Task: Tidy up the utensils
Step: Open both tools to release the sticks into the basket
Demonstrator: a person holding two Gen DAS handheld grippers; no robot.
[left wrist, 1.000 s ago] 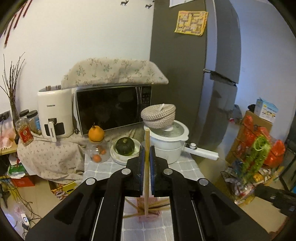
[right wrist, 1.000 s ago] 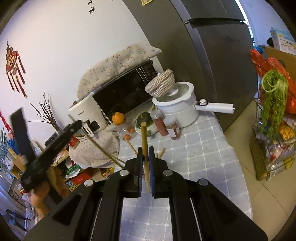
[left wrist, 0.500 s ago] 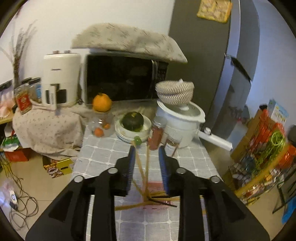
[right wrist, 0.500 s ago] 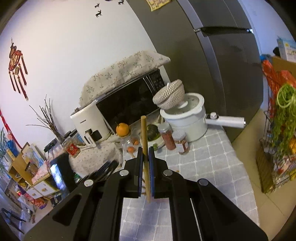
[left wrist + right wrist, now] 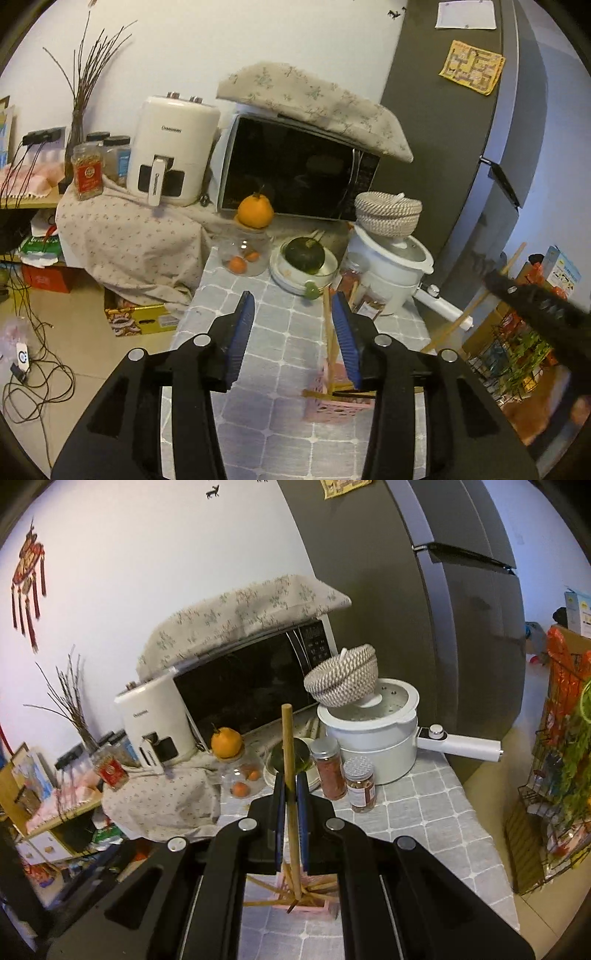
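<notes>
The left hand-held gripper [image 5: 291, 325] has just been opening (nothing between its pads), while the right hand-held gripper [image 5: 290, 794] is clamped tight.

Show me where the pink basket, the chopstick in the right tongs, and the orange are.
pink basket [image 5: 334, 410], left wrist view, front wall.
chopstick [image 5: 289, 746], right wrist view, shaft above the pads.
orange [image 5: 255, 211], left wrist view, middle of the fruit.

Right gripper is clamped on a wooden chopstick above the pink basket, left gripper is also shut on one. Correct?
Not quite. The right gripper is shut on a wooden chopstick above the pink basket, but the left gripper is open: the left wrist view shows its jaws apart after just opening, a chopstick standing loose beside the right-hand pad.
</notes>
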